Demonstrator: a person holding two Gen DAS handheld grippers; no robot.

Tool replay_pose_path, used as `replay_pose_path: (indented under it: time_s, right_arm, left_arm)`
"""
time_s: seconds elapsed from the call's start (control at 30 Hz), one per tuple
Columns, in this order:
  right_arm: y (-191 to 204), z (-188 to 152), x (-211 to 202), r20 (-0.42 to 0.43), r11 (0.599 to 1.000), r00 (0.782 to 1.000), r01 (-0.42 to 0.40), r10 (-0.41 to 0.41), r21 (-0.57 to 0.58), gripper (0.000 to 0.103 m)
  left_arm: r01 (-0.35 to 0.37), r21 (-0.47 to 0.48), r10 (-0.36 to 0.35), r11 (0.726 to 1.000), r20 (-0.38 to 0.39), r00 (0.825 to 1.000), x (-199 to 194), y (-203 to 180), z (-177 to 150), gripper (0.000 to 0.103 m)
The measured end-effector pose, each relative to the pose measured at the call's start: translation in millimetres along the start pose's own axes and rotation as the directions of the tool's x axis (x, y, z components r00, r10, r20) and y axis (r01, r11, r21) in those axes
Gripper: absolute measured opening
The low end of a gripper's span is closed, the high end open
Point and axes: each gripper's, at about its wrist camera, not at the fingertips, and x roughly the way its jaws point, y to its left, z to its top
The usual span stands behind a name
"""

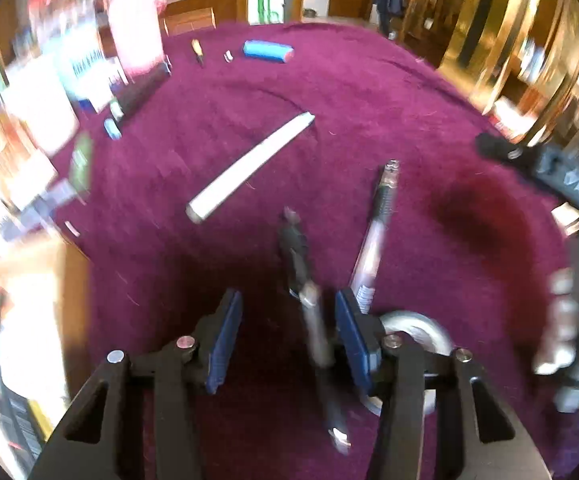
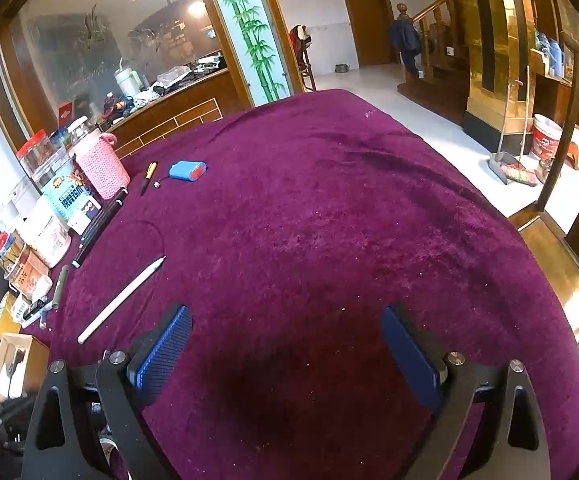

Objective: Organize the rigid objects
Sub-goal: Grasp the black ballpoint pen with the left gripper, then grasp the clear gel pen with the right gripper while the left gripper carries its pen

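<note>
In the left wrist view my left gripper [image 1: 288, 300] points down at the purple tablecloth [image 1: 369, 100]. A dark pen [image 1: 295, 256] lies lengthwise between its blue pads [image 1: 225, 340], nearer the right one, and the pads are not pressing on it. A clear-barrelled pen [image 1: 373, 240] lies just right of the gripper. A long white pen [image 1: 249, 166] lies diagonally beyond. A metal ring [image 1: 421, 320] shows behind the right finger. My right gripper [image 2: 287, 312] stands wide open over bare cloth [image 2: 329, 200], with the white pen [image 2: 121, 300] to its left.
A blue battery pack [image 2: 187, 171] and a yellow-black pen [image 2: 148, 178] lie at the far left of the table. A pink basket [image 2: 101, 164], jars [image 2: 41, 160] and boxes crowd the left edge, with dark pens [image 2: 101, 220] beside them. The table's right edge [image 2: 529, 248] drops to the floor.
</note>
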Motion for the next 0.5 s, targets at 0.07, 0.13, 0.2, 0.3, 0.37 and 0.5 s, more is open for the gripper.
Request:
replay_pose_path:
  time_s: [0.07,0.13,0.2,0.3,0.37,0.5]
  right_arm:
    - [0,0,0,-0.001,1.000,1.000,-0.001,0.001,0.002,0.097]
    - [-1,-1,1,-0.007,1.000,1.000,-0.004,0.004,0.009,0.097]
    - [-1,-1,2,-0.015,1.000,1.000,-0.011,0.011,0.014,0.097]
    - [2,-2,3,-0.026,1.000,0.999,-0.025,0.026,0.013,0.097]
    - [5,-4,3,-0.028,1.000,0.999,-0.020,0.020,-0.003,0.097]
    - [8,-6,5,-0.031,0.999,0.999,-0.027,0.026,-0.032,0.097]
  left_arm:
    - [-0.031,0.069,0.029,0.997,0.023,0.999,1,-9,-5,0.028]
    - [-0.040,0.108,0.037,0.993,0.027,0.999,-4,-15,-12,0.016]
    - [-0.067,0.141,0.062,0.988,0.035,0.997,-11,-24,-24,0.014]
    - [-0.120,0.158,0.112,0.980,0.063,0.992,-10,-34,-27,0.014]
    - [-0.108,0.109,0.101,0.988,0.068,0.993,-5,-33,-18,0.014]
    - [-0.048,0.052,0.043,0.997,0.086,0.995,1,-26,-11,0.010]
